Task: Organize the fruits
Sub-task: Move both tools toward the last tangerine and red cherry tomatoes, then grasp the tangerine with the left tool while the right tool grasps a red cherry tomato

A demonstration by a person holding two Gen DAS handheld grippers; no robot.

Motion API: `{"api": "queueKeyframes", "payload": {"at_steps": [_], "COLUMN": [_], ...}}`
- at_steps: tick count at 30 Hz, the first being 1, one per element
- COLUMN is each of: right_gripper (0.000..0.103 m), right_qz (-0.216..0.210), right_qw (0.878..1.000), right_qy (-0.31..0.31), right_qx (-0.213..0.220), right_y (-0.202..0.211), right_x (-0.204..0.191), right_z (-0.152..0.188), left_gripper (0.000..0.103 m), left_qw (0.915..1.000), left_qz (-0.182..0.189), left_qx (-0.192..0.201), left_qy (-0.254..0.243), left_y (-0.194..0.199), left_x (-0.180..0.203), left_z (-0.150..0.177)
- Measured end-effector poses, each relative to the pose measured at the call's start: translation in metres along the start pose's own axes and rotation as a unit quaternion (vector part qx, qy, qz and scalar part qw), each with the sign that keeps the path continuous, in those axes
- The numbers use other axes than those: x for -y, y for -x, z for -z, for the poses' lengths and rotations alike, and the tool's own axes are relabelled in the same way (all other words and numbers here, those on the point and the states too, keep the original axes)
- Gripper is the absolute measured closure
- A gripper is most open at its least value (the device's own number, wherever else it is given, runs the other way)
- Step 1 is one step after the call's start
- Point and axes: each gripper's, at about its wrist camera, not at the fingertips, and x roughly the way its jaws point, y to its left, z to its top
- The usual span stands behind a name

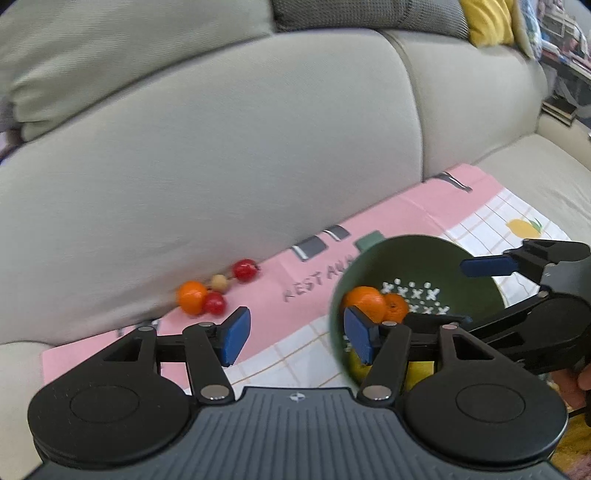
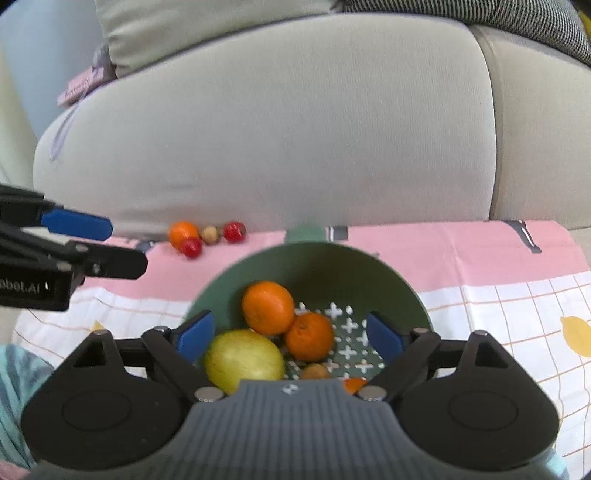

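Note:
A green colander bowl (image 2: 314, 266) sits on a pink and checked cloth (image 2: 461, 258) on the sofa seat. It holds two oranges (image 2: 268, 307), a yellow-green lemon (image 2: 243, 360) and small fruits partly hidden by my right gripper (image 2: 290, 338), which is open and empty above the bowl. Loose by the sofa back lie an orange (image 1: 192, 297), two red fruits (image 1: 244, 269) and a beige ball (image 1: 219, 282). My left gripper (image 1: 295, 334) is open and empty, left of the bowl (image 1: 417, 258); its right finger overlaps the bowl's rim.
The grey sofa backrest (image 1: 221, 166) rises right behind the loose fruits. Cushions, one yellow (image 1: 487, 22), lie on top of the sofa at the far right. The cloth (image 1: 388, 218) covers the seat under both grippers.

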Motion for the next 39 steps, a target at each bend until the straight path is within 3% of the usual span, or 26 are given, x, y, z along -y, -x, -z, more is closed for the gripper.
{"api": "queueKeyframes", "payload": {"at_steps": [7,16,22,39], "right_gripper": [0.013,0.013,0.014,0.037], "right_qz": [-0.014,-0.017,-0.023,-0.008], "right_qw": [1.000,0.998,0.997,0.993], "right_qy": [0.011,0.050,0.072,0.119], "right_qx": [0.025,0.035,0.027,-0.024], "right_y": [0.013,0.004,-0.012,-0.099], "right_x": [-0.029,-0.065,-0.084,-0.108], "right_z": [-0.014,-0.027,-0.038,-0.068], "left_gripper": [0.034,0.034,0.034,0.034], "left_qw": [0.9978,0.9887,0.9818,0.9650], "left_qz": [-0.035,-0.063,-0.055,-0.018], "left_qx": [0.028,0.055,0.059,0.040], "left_qy": [0.050,0.124,0.172,0.259], "left_y": [0.020,0.031,0.024,-0.040], "left_x": [-0.033,-0.078,-0.101,-0.157], "left_z": [0.014,0.027,0.033,0.032]}}
